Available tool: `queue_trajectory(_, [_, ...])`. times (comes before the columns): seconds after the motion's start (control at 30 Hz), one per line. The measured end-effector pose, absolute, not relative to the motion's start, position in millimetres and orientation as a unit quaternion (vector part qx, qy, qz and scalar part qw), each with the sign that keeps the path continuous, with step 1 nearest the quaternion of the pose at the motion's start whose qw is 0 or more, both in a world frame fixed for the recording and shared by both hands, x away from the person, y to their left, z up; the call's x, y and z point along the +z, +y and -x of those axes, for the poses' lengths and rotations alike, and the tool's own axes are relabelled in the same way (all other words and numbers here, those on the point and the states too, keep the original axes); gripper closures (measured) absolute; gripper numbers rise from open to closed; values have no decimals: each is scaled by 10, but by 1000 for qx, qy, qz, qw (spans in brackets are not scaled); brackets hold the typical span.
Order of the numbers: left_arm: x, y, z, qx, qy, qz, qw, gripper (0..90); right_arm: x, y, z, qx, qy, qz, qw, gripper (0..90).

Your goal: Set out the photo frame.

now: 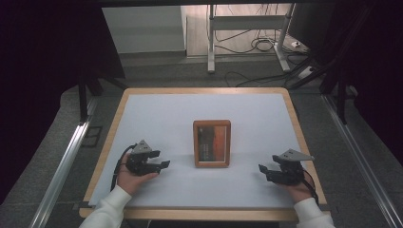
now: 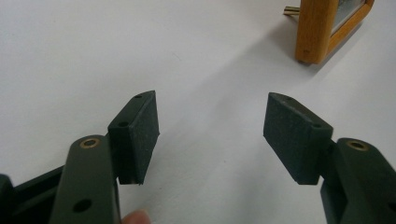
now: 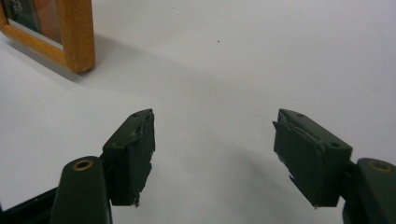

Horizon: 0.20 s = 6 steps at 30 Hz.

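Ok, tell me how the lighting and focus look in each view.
High view: dark surroundings, bright white table, soft overall. Left gripper view: picture frame casts a soft shadow; left gripper pads slightly blurred. Right gripper view: even light, faint shadows under the right gripper.

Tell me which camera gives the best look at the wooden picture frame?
The high view: the whole picture frame stands upright mid-table, its front and picture visible, between both grippers. The left gripper view catches only one lower corner and side edge at top right; the right gripper view shows a lower corner with a strip of picture at top left.
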State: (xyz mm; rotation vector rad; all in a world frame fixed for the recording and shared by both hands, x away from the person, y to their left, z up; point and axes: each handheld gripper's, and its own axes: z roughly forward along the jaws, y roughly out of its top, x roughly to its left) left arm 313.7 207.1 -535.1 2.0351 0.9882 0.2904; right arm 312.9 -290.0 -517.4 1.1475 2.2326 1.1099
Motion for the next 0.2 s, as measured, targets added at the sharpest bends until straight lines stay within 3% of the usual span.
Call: queue_trajectory(0.2, [-5358,2083,-3148,114,392,-811,418,352,-5170,-2889,-3126,399,795,-411,197,291])
